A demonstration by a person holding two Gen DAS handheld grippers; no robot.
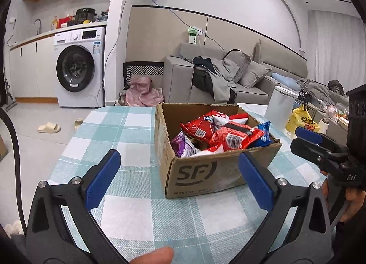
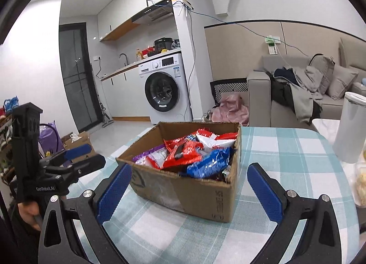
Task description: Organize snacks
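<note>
A brown cardboard box [image 1: 192,172] [image 2: 194,193] marked SF stands on the teal checked tablecloth [image 1: 128,213] [image 2: 286,156]. It holds several snack packets: red ones [image 1: 201,128] [image 2: 183,153], a blue one [image 1: 264,137] [image 2: 208,165] and a purple one [image 1: 181,146] [image 2: 146,155]. My left gripper [image 1: 180,177] hangs open just in front of the box, nothing between its blue pads. My right gripper [image 2: 189,192] is open too, its pads either side of the box's near corner. Each gripper appears at the edge of the other's view, right gripper [image 1: 304,139], left gripper [image 2: 85,155].
A white cylindrical container [image 1: 280,104] [image 2: 352,126] stands on the table to the right of the box, with a yellow bag [image 1: 302,122] beyond it. Past the table are a grey sofa [image 1: 228,76], a washing machine [image 1: 79,67] and slippers [image 1: 49,127] on the floor.
</note>
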